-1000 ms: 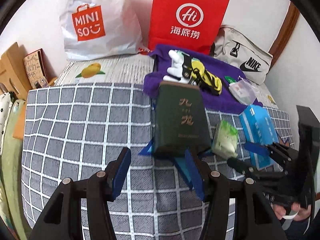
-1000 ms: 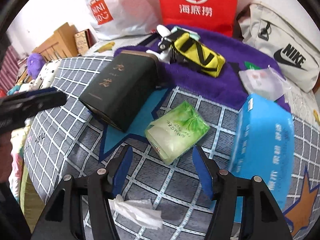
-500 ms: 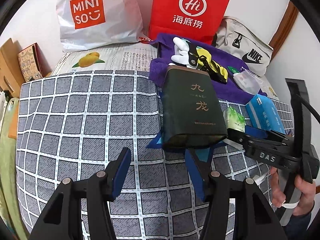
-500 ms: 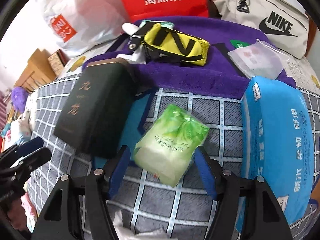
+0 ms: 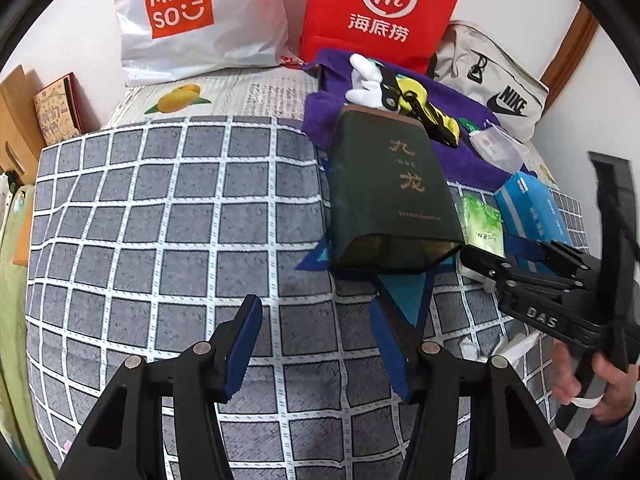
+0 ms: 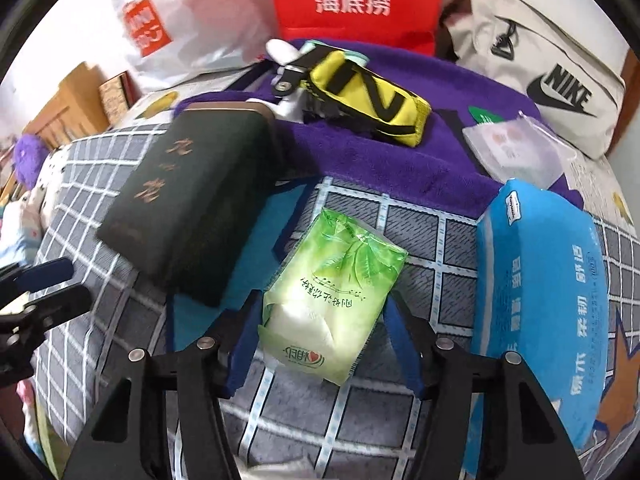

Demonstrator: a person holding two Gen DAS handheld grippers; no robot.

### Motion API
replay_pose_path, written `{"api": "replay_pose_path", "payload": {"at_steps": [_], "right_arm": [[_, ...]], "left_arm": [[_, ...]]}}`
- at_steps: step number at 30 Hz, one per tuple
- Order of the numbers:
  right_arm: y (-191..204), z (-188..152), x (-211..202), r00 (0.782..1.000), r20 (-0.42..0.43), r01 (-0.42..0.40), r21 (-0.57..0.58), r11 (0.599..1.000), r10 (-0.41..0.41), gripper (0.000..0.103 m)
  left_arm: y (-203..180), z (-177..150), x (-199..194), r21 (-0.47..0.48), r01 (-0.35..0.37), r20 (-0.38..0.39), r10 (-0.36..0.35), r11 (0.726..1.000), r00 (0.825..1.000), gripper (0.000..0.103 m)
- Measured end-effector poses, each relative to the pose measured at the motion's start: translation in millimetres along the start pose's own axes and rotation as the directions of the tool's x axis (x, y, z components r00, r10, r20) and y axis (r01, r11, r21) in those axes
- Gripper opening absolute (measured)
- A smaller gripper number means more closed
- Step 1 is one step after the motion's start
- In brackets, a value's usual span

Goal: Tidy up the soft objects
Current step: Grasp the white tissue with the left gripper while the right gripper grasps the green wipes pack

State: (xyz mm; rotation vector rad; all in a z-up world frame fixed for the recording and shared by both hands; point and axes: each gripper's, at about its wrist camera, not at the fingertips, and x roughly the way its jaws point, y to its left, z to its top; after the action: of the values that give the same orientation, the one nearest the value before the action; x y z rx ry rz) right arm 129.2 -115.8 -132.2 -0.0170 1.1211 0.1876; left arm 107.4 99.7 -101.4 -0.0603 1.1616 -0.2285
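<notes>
A green tissue pack is lying on a grey checked blanket, sitting between the blue pads of the right gripper, whose jaws are closing around it; the left pad looks to be touching the pack's edge, while the right pad is standing just clear of it. A dark green box is lying just to the pack's left, and a large blue tissue pack is lying to its right. The left gripper is hovering half open over bare blanket, holding nothing, with the dark box lying just ahead of its right finger. Behind, a yellow pouch and a clear bag are resting on a purple towel. A red bag, a white shopping bag and a grey sports bag are leaning against the wall.
</notes>
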Motion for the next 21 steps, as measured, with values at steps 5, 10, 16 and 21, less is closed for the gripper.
{"api": "replay_pose_path", "payload": {"at_steps": [5, 10, 16, 21], "right_arm": [[0.6, -6.2, -17.8, 1.0, 0.026, -0.007, 0.0, 1.0, 0.007, 0.059], [-8.6, -12.1, -48.0, 0.997, 0.077, -0.018, 0.022, 1.0, 0.017, 0.059], [-21.4, -26.6, -89.1, 0.99, 0.143, -0.009, 0.039, 0.999, 0.004, 0.059], [-43.9, -47.8, -112.1, 0.986, 0.163, 0.014, 0.086, 0.996, -0.028, 0.059]], "left_arm": [[-10.2, -6.3, -1.0, 0.02, 0.018, -0.01, -0.018, 1.0, 1.0, 0.054], [-32.0, -18.2, -3.2, 0.062, 0.059, -0.028, -0.057, 0.996, 0.998, 0.054], [-66.0, -36.5, -3.0, 0.136, 0.111, -0.047, -0.106, 0.984, 0.993, 0.054], [-96.8, -48.0, 3.6, 0.21, 0.167, -0.065, -0.157, 0.963, 0.985, 0.054]]}}
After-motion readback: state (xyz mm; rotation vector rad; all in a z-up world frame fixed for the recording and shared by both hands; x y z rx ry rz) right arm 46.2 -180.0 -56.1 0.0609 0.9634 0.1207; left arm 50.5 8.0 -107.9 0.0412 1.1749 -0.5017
